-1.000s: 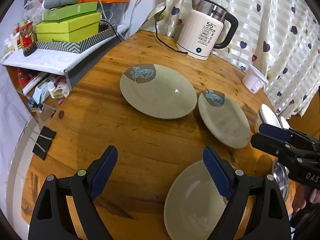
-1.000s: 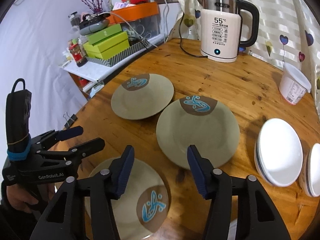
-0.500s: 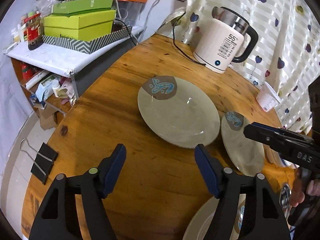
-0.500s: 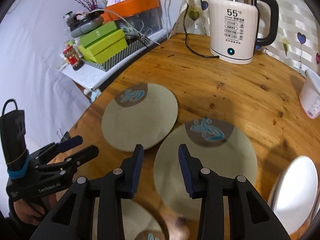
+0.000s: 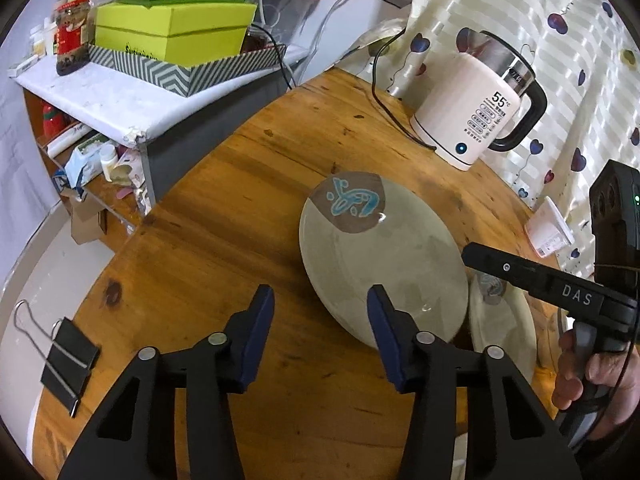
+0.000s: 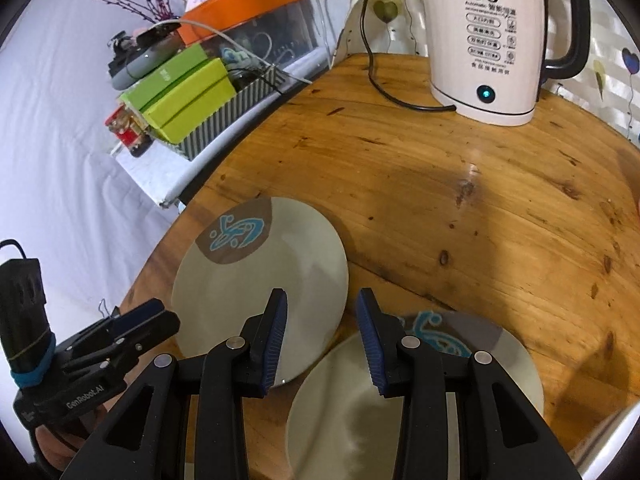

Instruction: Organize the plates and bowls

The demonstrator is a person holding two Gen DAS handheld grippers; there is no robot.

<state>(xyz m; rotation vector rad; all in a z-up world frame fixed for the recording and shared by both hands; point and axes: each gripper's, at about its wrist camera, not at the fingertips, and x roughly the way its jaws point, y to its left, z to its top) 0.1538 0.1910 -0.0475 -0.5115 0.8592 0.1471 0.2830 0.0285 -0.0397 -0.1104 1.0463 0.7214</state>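
Note:
A beige plate with a blue-and-brown mark lies flat on the round wooden table. My left gripper is open and empty just short of its near left rim. A second beige plate lies to its right, partly behind the right gripper body. In the right wrist view the first plate lies left and the second plate sits low under my open, empty right gripper. The left gripper shows at lower left there.
A white kettle with a black cord stands at the table's back. A small white cup sits at the right edge. A shelf with green boxes stands beyond the left edge. Black binder clips lie at the near left.
Both grippers have moved forward and left toward the far plate. The near third plate and the white bowls have dropped out of view. Both jaws have narrowed a little but stay open.

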